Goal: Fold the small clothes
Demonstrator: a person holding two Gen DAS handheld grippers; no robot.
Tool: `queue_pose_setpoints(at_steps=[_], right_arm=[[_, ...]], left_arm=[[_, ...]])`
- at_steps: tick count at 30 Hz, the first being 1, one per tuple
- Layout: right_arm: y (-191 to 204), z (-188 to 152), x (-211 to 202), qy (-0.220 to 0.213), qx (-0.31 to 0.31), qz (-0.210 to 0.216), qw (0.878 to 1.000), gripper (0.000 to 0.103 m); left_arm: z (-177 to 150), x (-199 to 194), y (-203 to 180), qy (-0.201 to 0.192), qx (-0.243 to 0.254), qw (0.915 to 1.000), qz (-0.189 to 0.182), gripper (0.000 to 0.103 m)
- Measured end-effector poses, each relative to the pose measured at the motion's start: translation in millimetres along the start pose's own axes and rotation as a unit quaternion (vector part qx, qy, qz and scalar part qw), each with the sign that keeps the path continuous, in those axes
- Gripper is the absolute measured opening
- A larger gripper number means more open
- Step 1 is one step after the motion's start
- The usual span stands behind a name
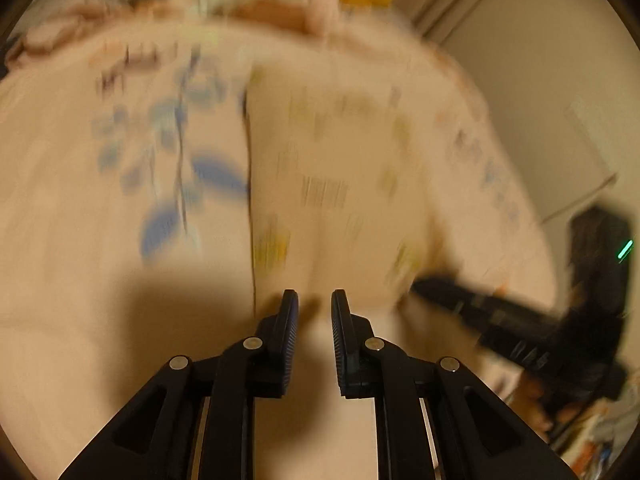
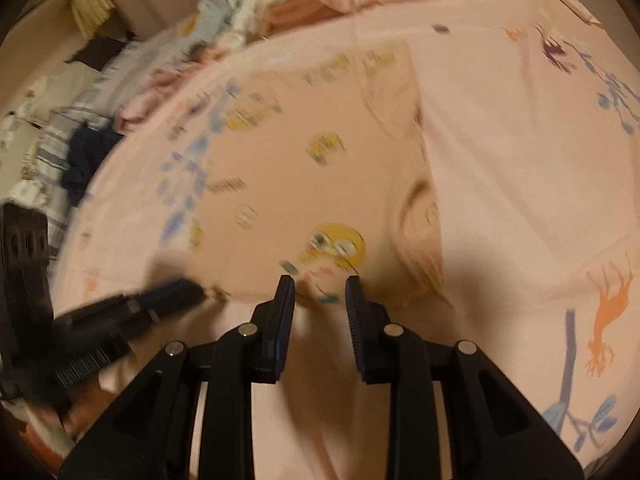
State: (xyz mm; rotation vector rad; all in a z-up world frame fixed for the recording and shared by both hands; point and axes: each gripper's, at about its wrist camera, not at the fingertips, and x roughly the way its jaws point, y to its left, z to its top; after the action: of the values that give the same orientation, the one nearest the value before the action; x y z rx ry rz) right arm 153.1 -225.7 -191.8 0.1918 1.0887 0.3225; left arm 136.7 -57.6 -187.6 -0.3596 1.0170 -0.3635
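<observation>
A small pink garment (image 1: pixel 332 160) with yellow prints lies flat on a pink bedsheet (image 1: pixel 80 240) with blue leaf prints. In the left wrist view my left gripper (image 1: pixel 315 308) is nearly shut, pinching the garment's near hem. My right gripper (image 1: pixel 418 286) shows blurred at the right, its tip on the same hem. In the right wrist view the garment (image 2: pixel 300 168) spreads ahead, neck opening at the right. My right gripper (image 2: pixel 320 292) stands a little wider, with a bunch of hem filling the gap. The left gripper (image 2: pixel 200 286) meets the hem further left.
A heap of loose clothes (image 2: pixel 260 12) lies at the far end of the bed. Striped and dark cloths (image 2: pixel 80 140) are piled at the left edge. The sheet (image 2: pixel 520 160) runs bare to the right. A pale wall (image 1: pixel 540 80) stands beyond the bed.
</observation>
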Motion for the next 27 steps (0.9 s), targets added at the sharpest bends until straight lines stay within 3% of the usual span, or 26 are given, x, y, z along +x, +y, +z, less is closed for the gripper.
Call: queue_pose_setpoints(at_steps=[4, 6, 7, 9, 11, 13, 16, 18, 21, 23, 25, 27], right_arm=[[-1, 44, -13, -0.032, 0.003, 0.031, 0.999, 0.027], [-2, 81, -5, -0.052, -0.003, 0.039, 0.998, 0.027], [-6, 100, 8, -0.039, 0.01, 0.028, 0.999, 0.025], [-15, 123, 36, 0.0, 0.045, 0.015, 0.999, 0.02], [-25, 132, 64, 0.038, 0.07, 0.041, 0.996, 0.015], [-31, 127, 84, 0.063, 0.069, 0.026, 0.995, 0.001], [-34, 121, 85, 0.045, 0.057, 0.033, 0.997, 0.0], [-33, 129, 70, 0.029, 0.059, 0.036, 0.997, 0.002], [-23, 150, 56, -0.007, 0.013, -0.011, 1.0, 0.008], [-28, 162, 69, 0.005, 0.011, -0.05, 0.999, 0.007], [-42, 168, 90, 0.034, 0.039, -0.044, 0.998, 0.005], [-51, 165, 100, 0.042, 0.06, -0.036, 0.997, 0.002]], left_arm=[[67, -20, -11, -0.07, 0.013, 0.9973, -0.02, 0.013], [92, 3, -18, -0.06, 0.007, 0.9982, -0.001, 0.013], [108, 29, -19, -0.033, -0.001, 0.9993, 0.019, 0.013], [114, 60, -16, 0.001, 0.002, 0.9994, 0.035, 0.013], [113, 99, -7, 0.034, 0.003, 0.9969, 0.071, 0.013], [107, 106, 0, 0.018, 0.009, 0.9978, 0.063, 0.013], [112, 96, -3, 0.012, 0.013, 0.9969, 0.076, 0.01], [123, 72, -19, -0.035, 0.04, 0.9957, 0.076, 0.009], [143, 62, -35, -0.05, 0.06, 0.9961, 0.04, 0.009], [151, 81, -40, -0.032, 0.066, 0.9952, 0.065, 0.007], [155, 115, -30, 0.014, 0.044, 0.9952, 0.086, 0.007], [149, 140, -13, 0.054, 0.012, 0.9949, 0.084, 0.007]])
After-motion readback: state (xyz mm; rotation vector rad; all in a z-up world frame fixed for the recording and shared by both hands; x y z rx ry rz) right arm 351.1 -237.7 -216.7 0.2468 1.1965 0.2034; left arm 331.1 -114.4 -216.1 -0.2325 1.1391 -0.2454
